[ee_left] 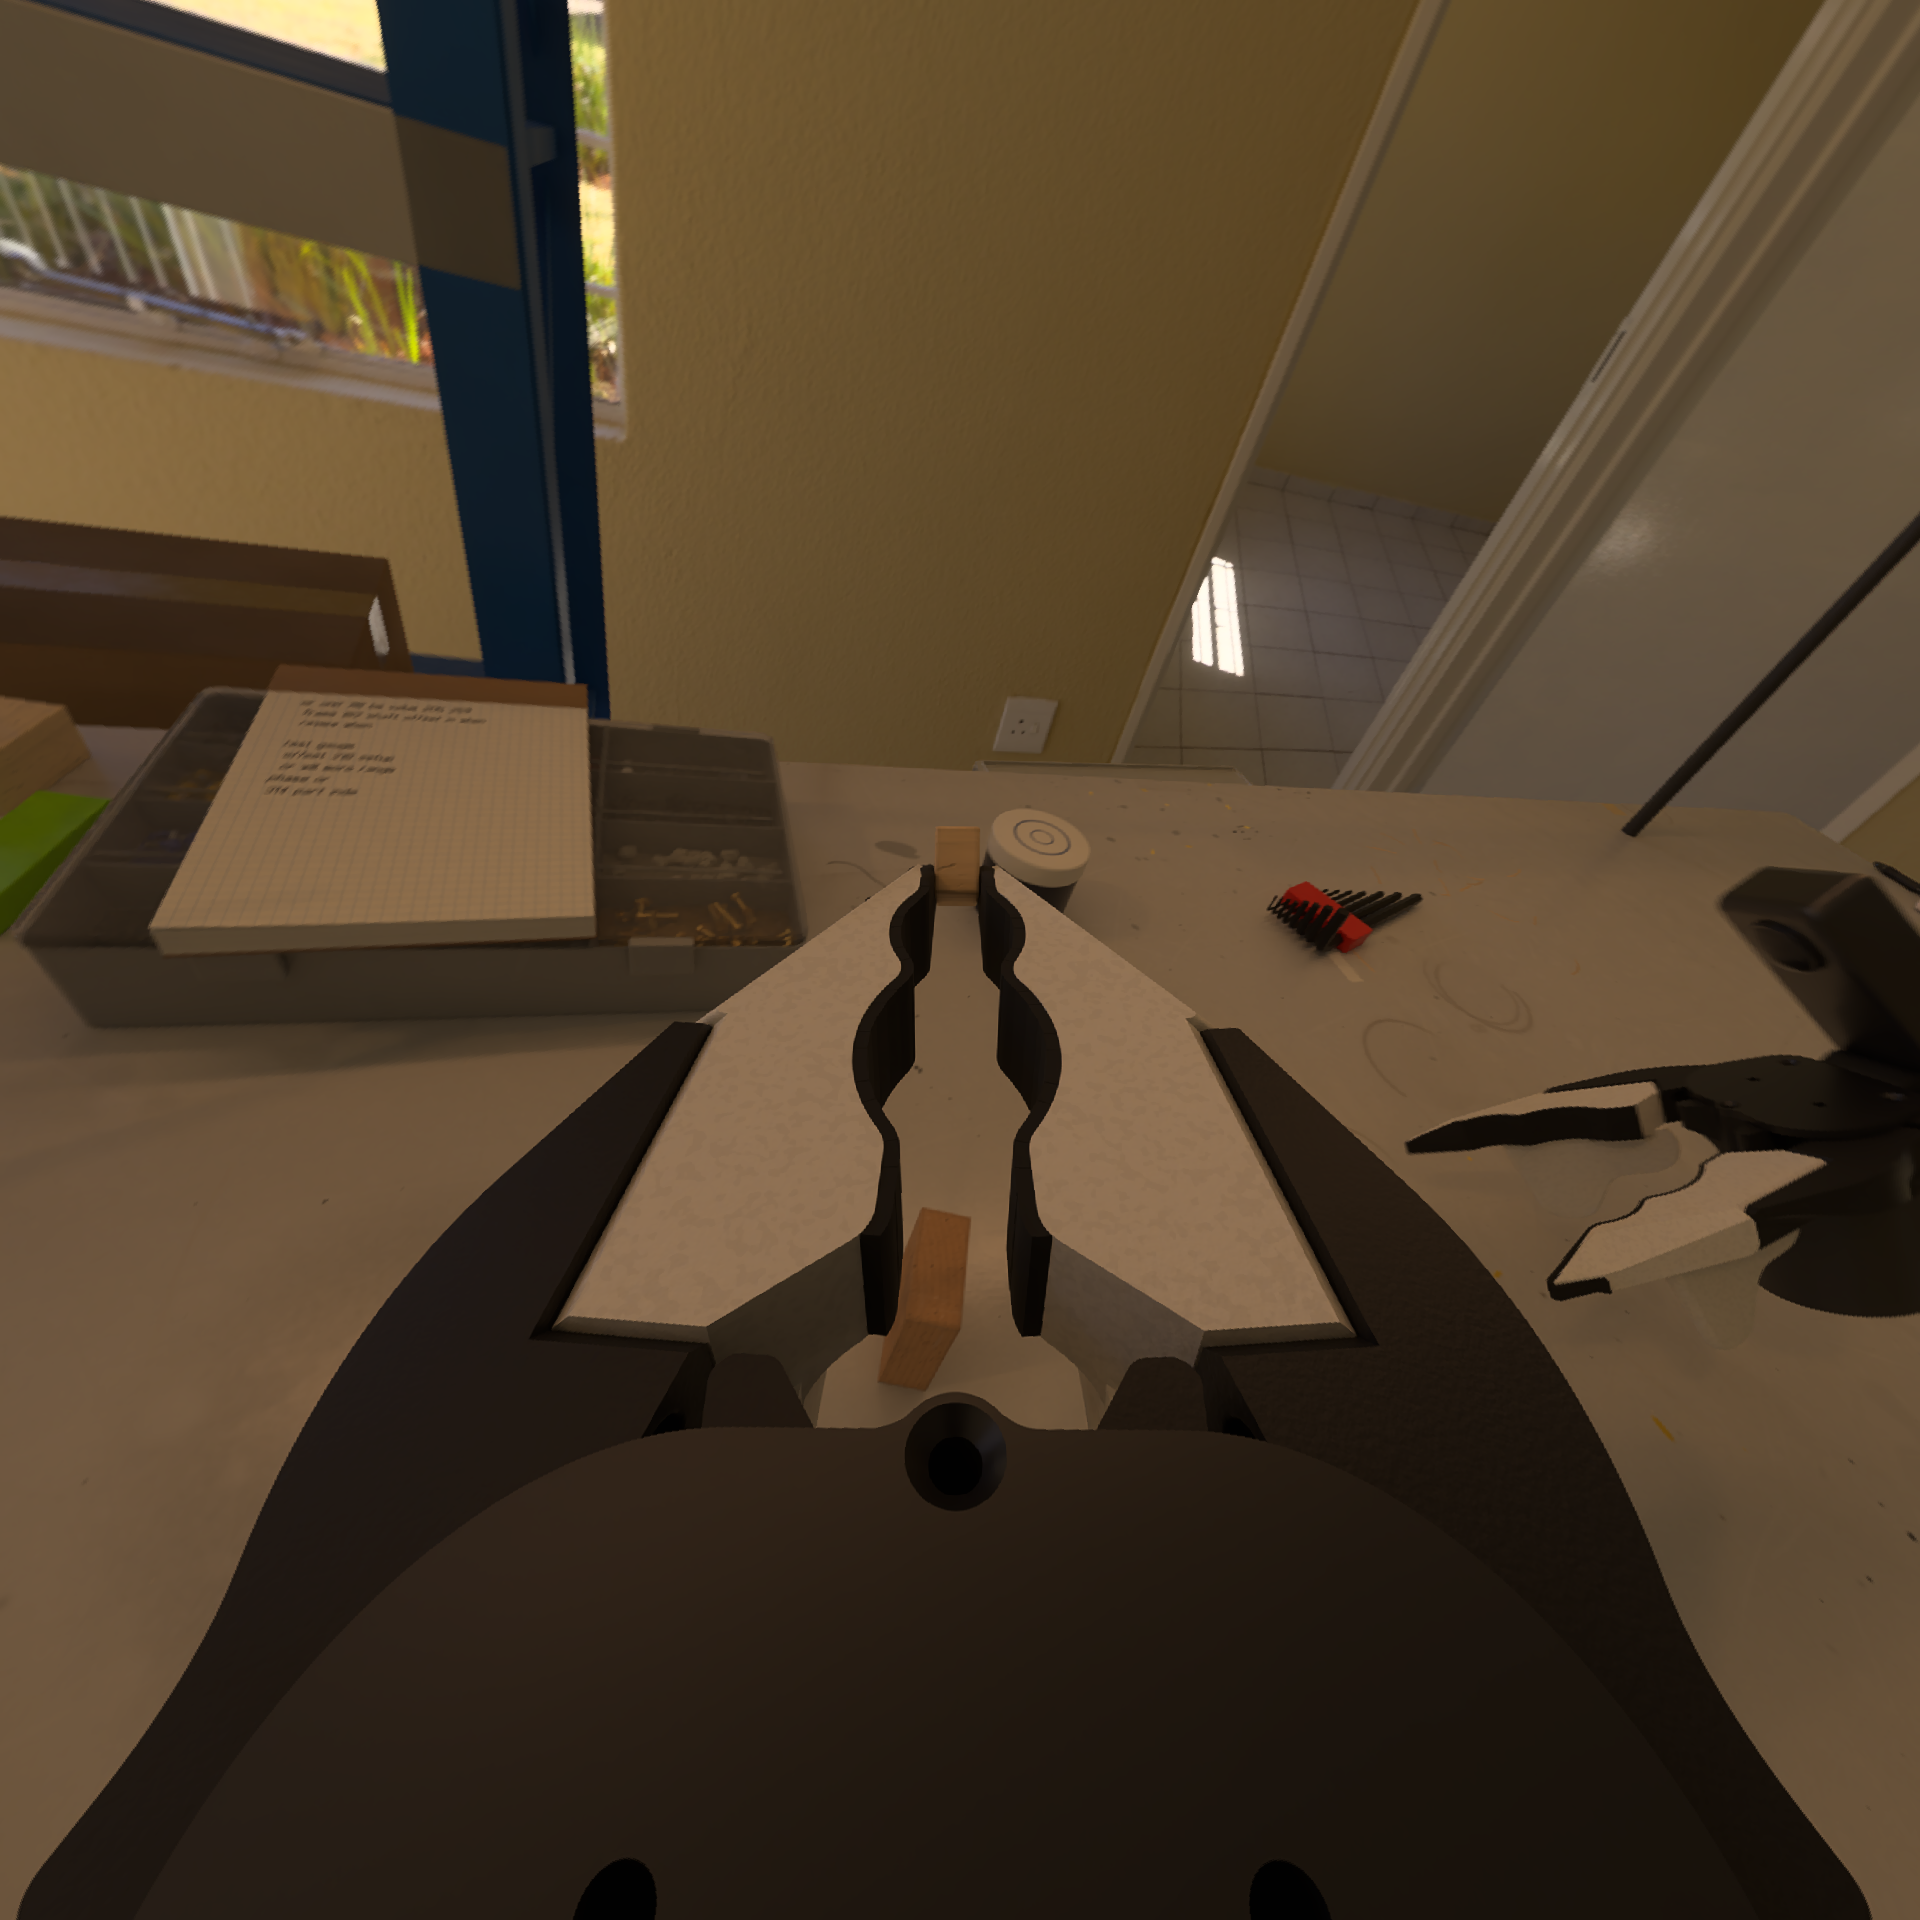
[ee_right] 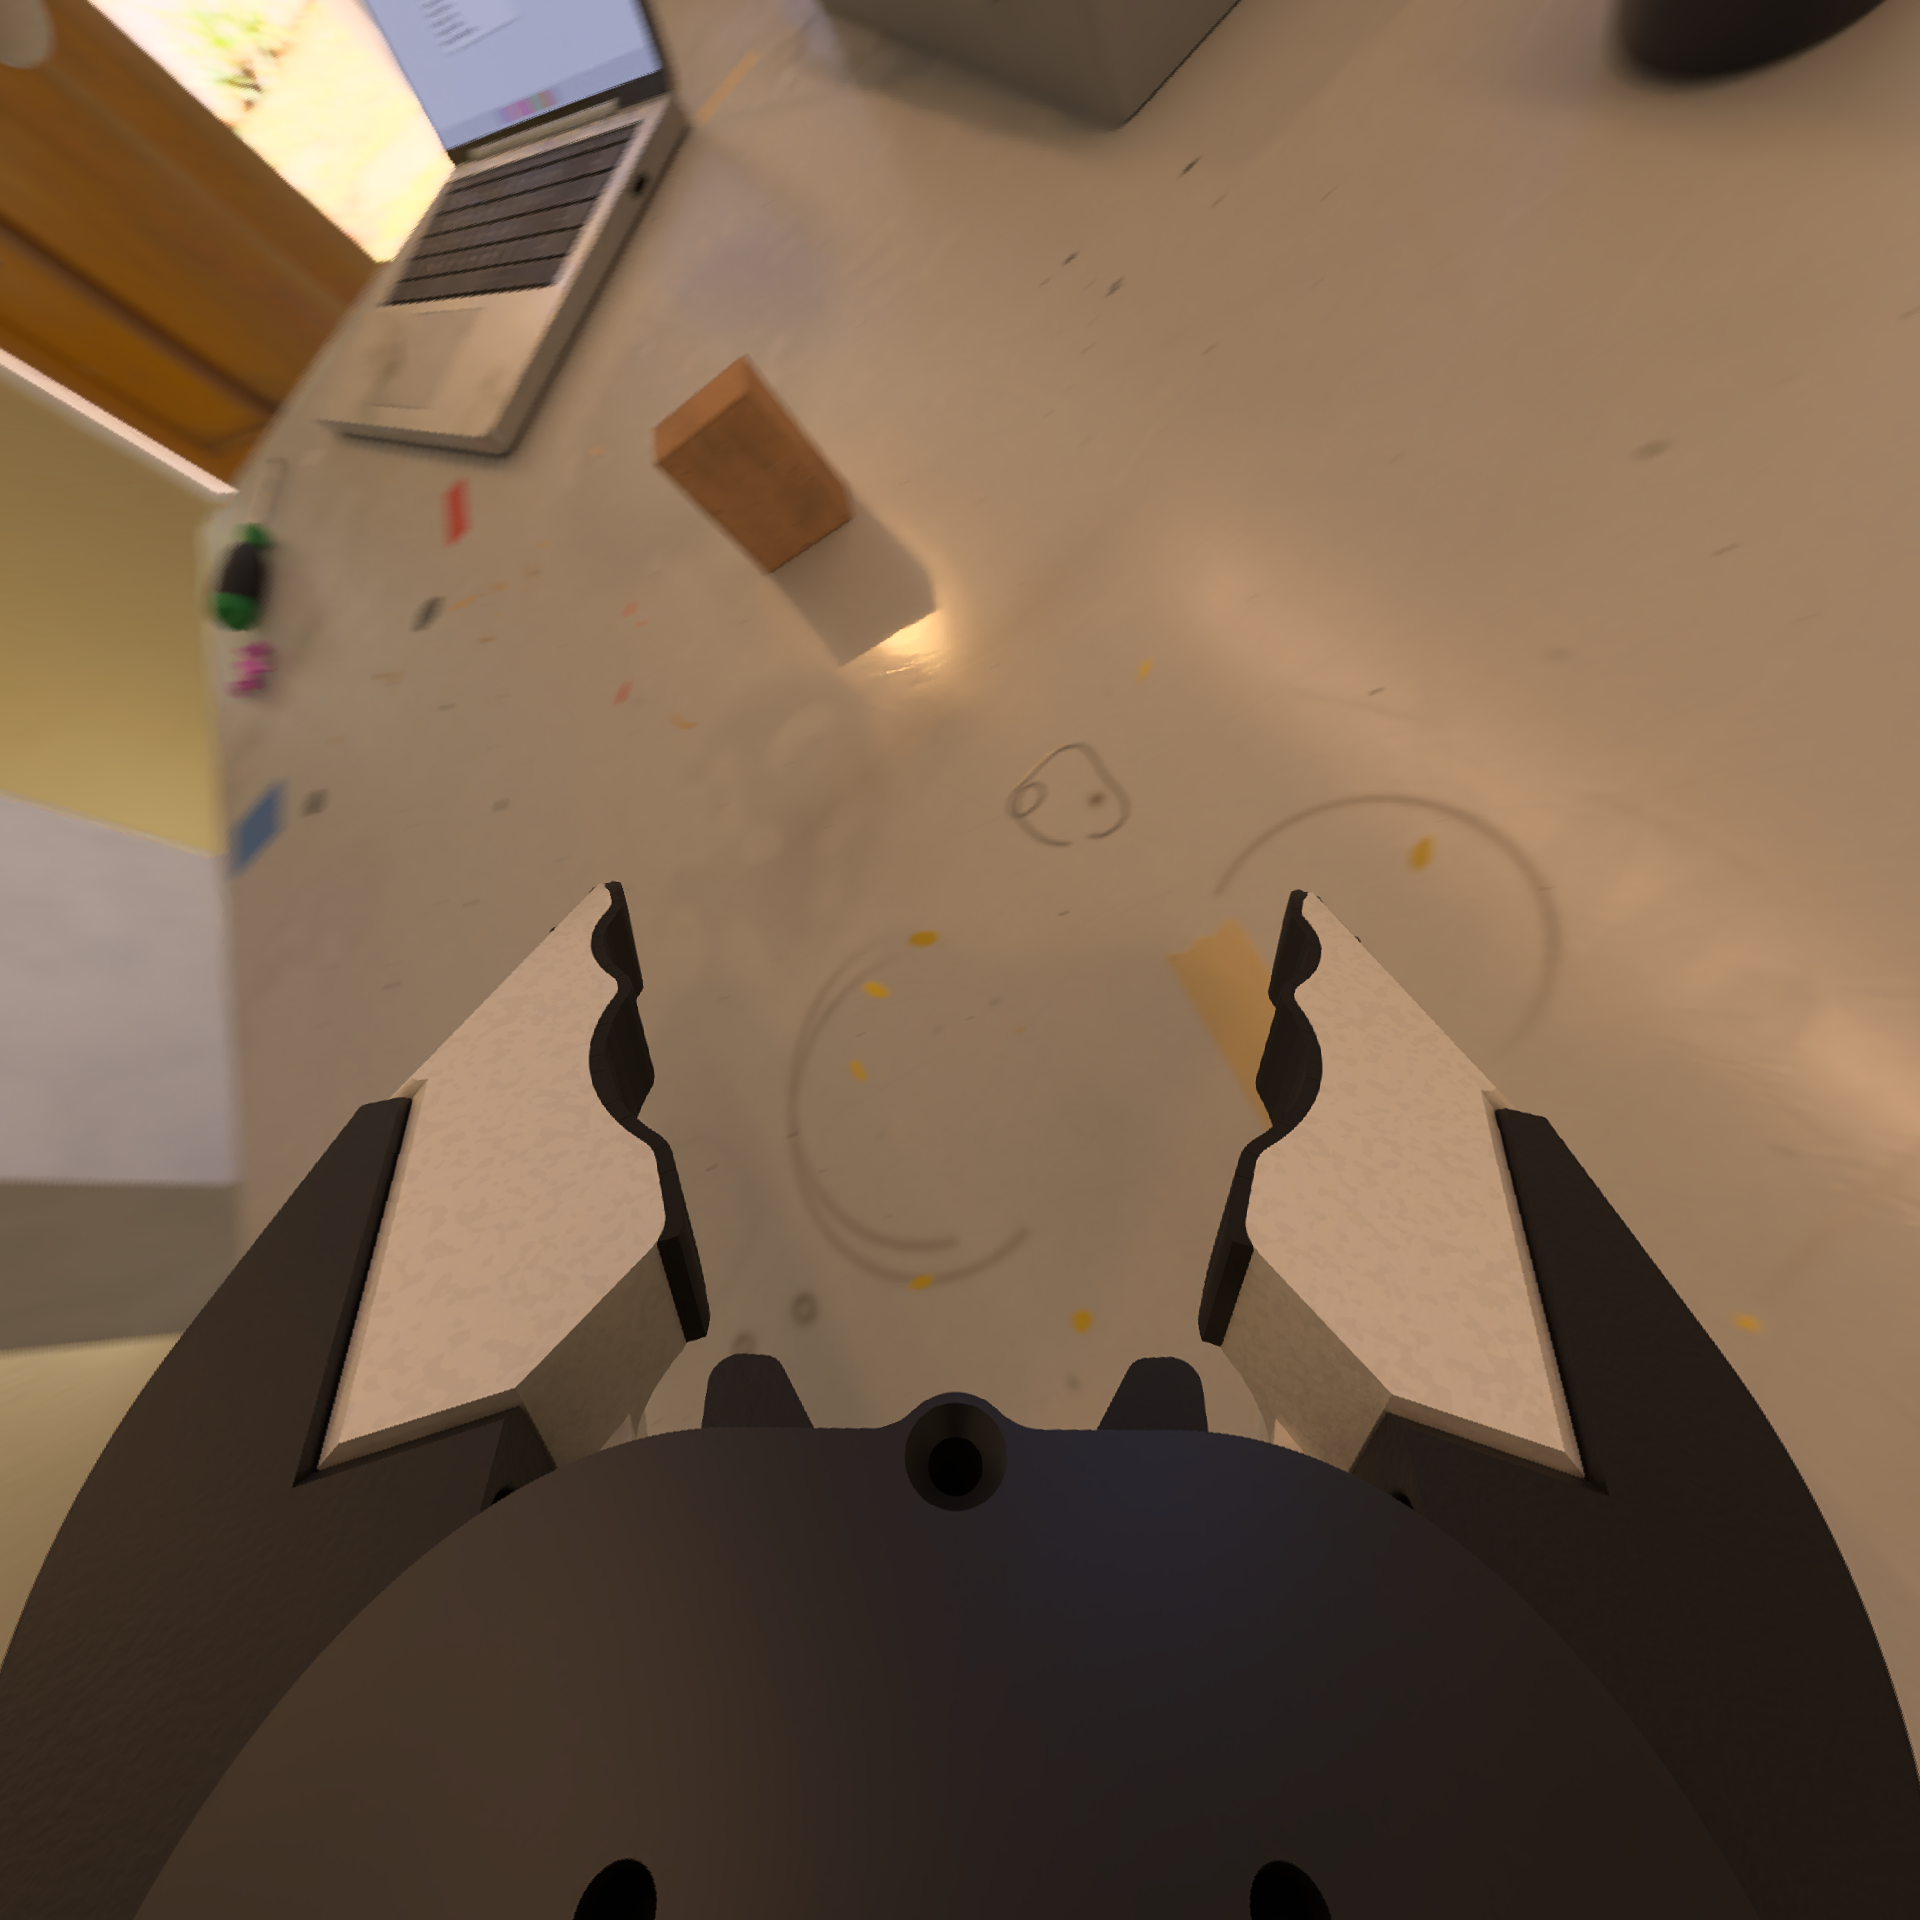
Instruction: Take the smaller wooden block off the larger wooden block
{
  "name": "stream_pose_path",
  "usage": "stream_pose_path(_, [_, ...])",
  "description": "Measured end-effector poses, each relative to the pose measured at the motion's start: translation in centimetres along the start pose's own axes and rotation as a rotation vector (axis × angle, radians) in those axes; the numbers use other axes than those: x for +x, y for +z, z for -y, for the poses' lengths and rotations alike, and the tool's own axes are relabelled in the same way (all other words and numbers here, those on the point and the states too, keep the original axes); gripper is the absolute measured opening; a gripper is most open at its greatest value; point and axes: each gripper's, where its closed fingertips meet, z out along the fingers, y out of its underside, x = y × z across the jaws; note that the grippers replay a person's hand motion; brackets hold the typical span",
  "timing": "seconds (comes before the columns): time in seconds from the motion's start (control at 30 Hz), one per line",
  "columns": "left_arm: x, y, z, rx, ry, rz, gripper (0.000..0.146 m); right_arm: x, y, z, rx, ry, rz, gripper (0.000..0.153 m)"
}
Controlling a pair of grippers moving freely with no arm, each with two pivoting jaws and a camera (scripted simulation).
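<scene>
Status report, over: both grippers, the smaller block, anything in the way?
Left gripper shut on smaller wooden block, at its tips. Larger wooden block apart, below the fingers. Right gripper open, empty. White round object just beyond left tips.

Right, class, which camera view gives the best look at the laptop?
The right wrist view. The open laptop sits at the far upper left on the table, with keyboard, trackpad and part of the lit screen visible, though blurred. The left wrist view does not show it at all.
</scene>
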Motion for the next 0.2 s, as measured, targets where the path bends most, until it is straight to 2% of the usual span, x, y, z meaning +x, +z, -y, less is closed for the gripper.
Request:
stream_pose_path(0.07, [1.0, 0.1, 0.5, 0.008, 0.015, -0.018, 0.008, -0.6, -0.2, -0.3, -0.031, 0.044, 0.077, 0.12])
stream_pose_path(0.2, [3.3, 0.6, 1.2, 0.019, 0.031, -0.051, 0.008, 0.1, -2.7, 0.5, 0.036, 0.002, 0.049, 0.118])
